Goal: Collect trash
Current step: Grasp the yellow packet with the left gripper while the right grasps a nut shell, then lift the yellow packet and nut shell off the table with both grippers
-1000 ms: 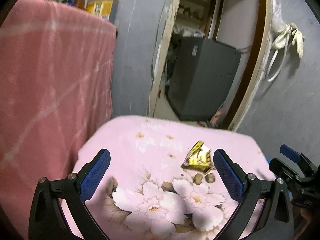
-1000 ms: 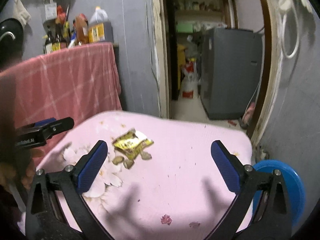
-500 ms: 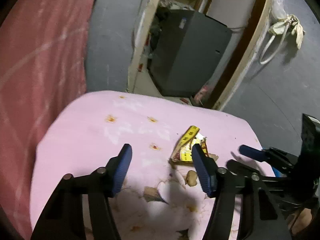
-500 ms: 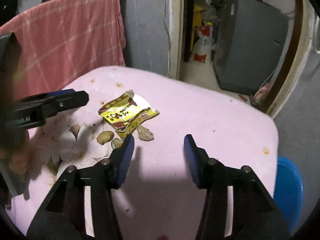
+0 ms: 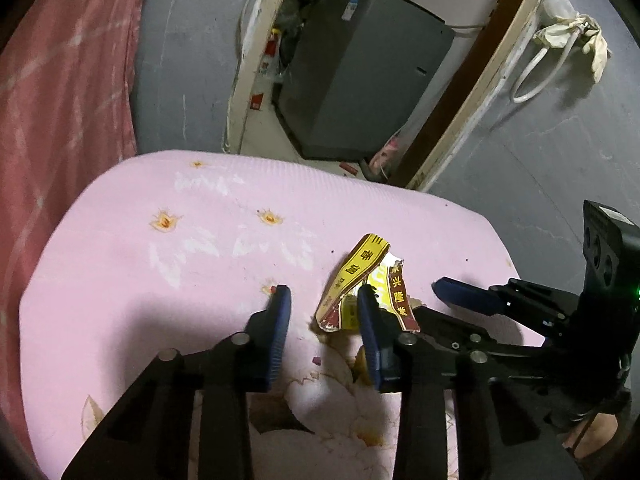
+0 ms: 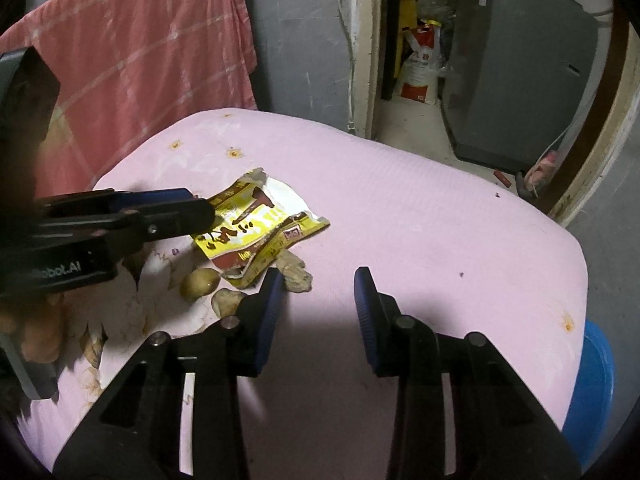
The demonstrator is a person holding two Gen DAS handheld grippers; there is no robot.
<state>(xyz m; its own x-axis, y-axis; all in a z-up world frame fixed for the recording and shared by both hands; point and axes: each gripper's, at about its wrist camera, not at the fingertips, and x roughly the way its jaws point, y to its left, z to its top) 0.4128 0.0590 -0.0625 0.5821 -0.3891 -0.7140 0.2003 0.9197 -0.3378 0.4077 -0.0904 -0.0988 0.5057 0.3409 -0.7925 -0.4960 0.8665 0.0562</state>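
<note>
Currently, L wrist view:
L gripper: jaws part-spread, nothing pinched; R pad just in front of wrapper.
Wrapper: yellow, torn, lying on pink table.
R gripper: near wrapper's R side.

R wrist view:
R gripper: part-spread, holding nothing, near wrapper.
Peel scraps: beside wrapper.
L gripper: at wrapper's L edge; contact unclear.
Blue bin: past table's R edge.
</note>
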